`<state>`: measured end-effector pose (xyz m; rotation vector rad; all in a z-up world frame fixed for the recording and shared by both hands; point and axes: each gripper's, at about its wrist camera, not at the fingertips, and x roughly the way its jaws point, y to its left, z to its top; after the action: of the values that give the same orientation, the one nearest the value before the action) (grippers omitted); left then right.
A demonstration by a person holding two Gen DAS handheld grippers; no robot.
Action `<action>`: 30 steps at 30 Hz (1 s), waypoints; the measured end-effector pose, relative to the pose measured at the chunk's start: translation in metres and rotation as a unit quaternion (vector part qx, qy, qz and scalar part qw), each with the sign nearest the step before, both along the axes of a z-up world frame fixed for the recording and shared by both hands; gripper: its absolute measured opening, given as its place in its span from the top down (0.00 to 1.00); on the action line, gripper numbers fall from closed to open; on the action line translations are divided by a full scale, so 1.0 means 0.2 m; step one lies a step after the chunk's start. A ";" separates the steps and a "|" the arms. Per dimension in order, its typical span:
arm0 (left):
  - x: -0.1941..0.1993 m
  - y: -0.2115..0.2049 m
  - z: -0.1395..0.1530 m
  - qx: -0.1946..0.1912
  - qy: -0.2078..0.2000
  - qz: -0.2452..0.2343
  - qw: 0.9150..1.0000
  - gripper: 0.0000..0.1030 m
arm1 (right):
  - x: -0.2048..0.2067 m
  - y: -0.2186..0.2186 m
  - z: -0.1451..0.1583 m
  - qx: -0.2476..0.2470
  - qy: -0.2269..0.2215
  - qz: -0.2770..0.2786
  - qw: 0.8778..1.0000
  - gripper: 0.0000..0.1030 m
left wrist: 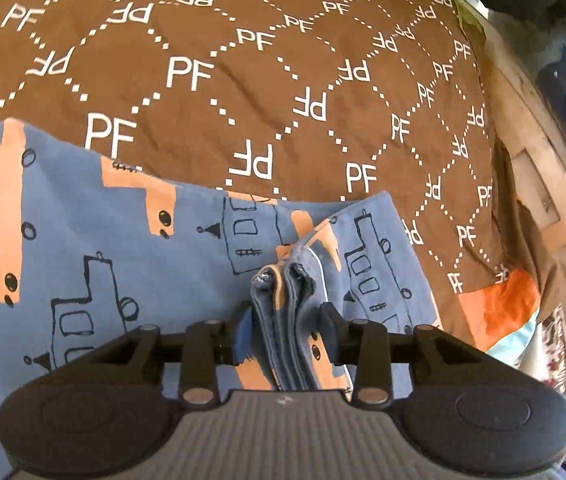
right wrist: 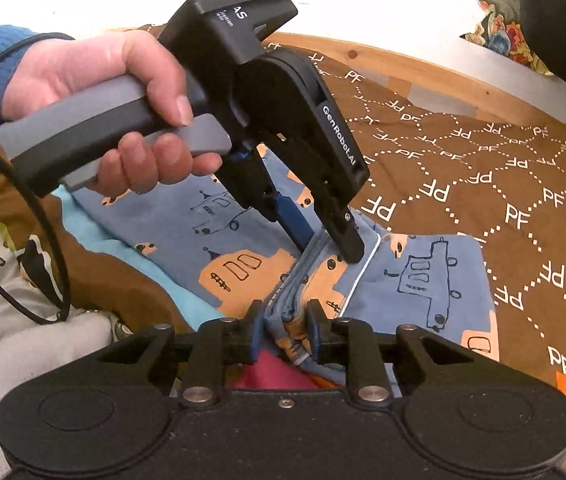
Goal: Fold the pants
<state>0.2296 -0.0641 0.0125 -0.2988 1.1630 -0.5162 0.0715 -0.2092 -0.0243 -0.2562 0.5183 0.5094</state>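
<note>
Blue pants (left wrist: 95,240) with orange and outlined truck prints lie on a brown "PF" bedspread (left wrist: 243,80). My left gripper (left wrist: 285,316) is shut on a bunched fold of the pants' edge. In the right wrist view the pants (right wrist: 435,280) spread to the right, and my right gripper (right wrist: 285,326) is shut on the same bunched edge. The left gripper (right wrist: 329,250) shows there too, held by a hand, pinching the fabric just beyond the right gripper.
The bedspread (right wrist: 503,184) covers a bed with a wooden frame (right wrist: 403,68). An orange patch (left wrist: 499,308) lies at the bedspread's right edge. A black cable (right wrist: 23,200) hangs at the left. Light patterned bedding (right wrist: 23,340) lies at the lower left.
</note>
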 end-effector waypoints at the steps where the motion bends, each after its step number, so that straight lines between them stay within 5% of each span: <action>1: 0.00 0.00 0.00 0.004 -0.002 -0.002 1.000 0.61 | 0.00 0.00 0.00 0.001 0.001 0.000 1.000 0.77; 13: 0.00 -0.03 0.01 0.021 -0.003 0.002 1.000 0.65 | 0.01 0.00 0.00 0.000 0.000 -0.004 1.000 0.77; 17: 0.00 -0.05 0.02 0.031 -0.009 -0.007 0.999 0.87 | 0.02 -0.01 0.00 0.008 0.004 -0.008 1.000 0.82; 30: -0.01 0.12 0.15 0.005 -0.018 -0.007 1.000 0.90 | 0.05 0.04 0.16 0.079 0.048 -0.023 0.995 0.85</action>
<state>0.2285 -0.0401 0.0424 -0.2726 1.1332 -0.5255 0.0825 -0.2014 0.0086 -0.0688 0.5726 0.5168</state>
